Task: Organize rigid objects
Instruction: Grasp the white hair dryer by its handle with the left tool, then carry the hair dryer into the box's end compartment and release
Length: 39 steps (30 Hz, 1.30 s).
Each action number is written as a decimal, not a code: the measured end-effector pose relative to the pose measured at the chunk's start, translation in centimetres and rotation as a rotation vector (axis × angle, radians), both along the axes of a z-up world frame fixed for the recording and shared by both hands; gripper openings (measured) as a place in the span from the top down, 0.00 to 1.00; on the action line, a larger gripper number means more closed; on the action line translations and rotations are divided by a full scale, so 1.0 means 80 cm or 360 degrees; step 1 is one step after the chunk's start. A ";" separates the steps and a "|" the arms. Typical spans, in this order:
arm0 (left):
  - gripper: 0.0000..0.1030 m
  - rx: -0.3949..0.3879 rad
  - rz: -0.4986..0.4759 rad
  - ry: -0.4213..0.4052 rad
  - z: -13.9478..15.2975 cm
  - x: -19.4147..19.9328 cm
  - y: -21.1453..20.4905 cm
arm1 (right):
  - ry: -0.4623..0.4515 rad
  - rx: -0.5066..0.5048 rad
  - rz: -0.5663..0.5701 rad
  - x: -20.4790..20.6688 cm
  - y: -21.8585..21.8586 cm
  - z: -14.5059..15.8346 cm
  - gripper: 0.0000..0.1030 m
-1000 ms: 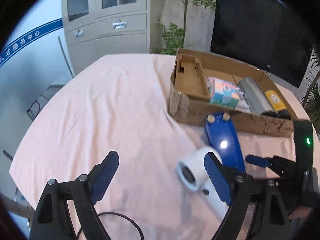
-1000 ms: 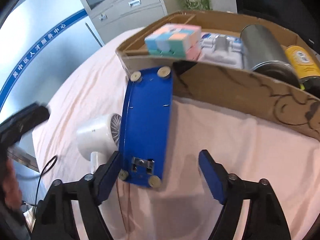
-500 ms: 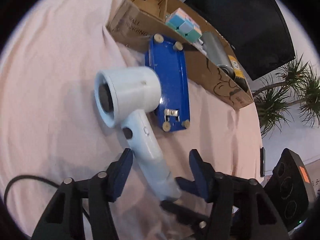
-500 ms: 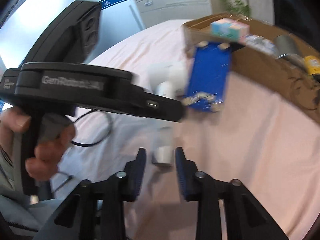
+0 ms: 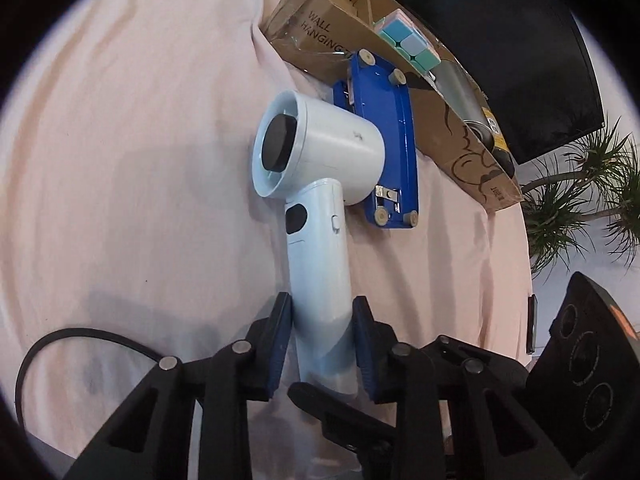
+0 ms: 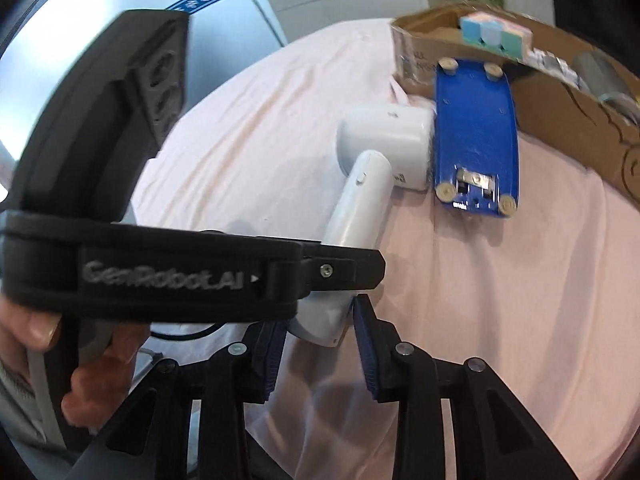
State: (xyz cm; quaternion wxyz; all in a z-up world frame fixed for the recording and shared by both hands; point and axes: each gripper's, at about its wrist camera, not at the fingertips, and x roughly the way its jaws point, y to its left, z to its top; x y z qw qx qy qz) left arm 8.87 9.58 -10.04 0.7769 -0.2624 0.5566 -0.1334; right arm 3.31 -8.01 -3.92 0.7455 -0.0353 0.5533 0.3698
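On pink cloth: one white hair dryer, handle toward 6 o'clock. Left gripper jaws just closed onto handle; right gripper slightly reopened around handle's end, contact unclear. One blue stapler at 3 o'clock, touching. One cardboard box at 1 o'clock.

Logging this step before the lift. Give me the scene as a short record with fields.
surface: round table under a pink cloth
target: white hair dryer, lying flat, nozzle away from the box
left gripper: jaws have just been closing, pads on the dryer's handle
right gripper: at the handle's end, contact unclear
beside dryer: blue tray, upside down, leaning on the cardboard box
in box: pastel cube, metal can
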 end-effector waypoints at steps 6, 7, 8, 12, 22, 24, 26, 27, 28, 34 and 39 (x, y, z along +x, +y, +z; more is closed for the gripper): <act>0.71 0.0072 0.0027 -0.0080 0.023 -0.006 -0.001 | -0.0080 0.0003 -0.0036 -0.013 0.009 0.013 0.69; 0.71 0.0075 0.0025 -0.0123 0.038 -0.005 0.000 | -0.0109 0.0042 -0.0056 -0.013 0.007 0.024 0.69; 0.71 0.0089 0.0018 -0.0170 0.051 -0.004 0.001 | -0.0148 0.0070 -0.0072 -0.007 0.008 0.036 0.69; 0.72 0.0232 -0.0051 -0.0473 0.137 0.019 -0.006 | -0.0393 0.0187 -0.0130 0.015 0.011 0.101 0.69; 0.72 0.0219 -0.0134 -0.0648 0.217 0.201 0.020 | -0.0614 0.0257 -0.0276 0.203 0.057 0.177 0.68; 0.72 0.0165 -0.0139 -0.0583 0.204 0.240 0.029 | -0.0570 0.0218 -0.0282 0.249 0.069 0.168 0.68; 0.72 0.0109 -0.0147 -0.0503 0.186 0.277 0.036 | -0.0511 0.0163 -0.0277 0.296 0.083 0.148 0.68; 0.71 0.0052 -0.0132 -0.0443 0.170 0.297 0.044 | -0.0474 0.0148 -0.0270 0.318 0.086 0.135 0.68; 0.71 0.0022 -0.0123 -0.0402 0.159 0.310 0.049 | -0.0431 0.0141 -0.0267 0.336 0.091 0.123 0.68; 0.78 -0.0160 -0.0007 -0.0190 0.084 0.345 0.069 | -0.0216 0.0048 -0.0125 0.412 0.111 0.071 0.81; 0.79 -0.0238 0.0095 -0.0170 0.059 0.331 0.077 | -0.0159 -0.0043 -0.0161 0.426 0.101 0.038 0.80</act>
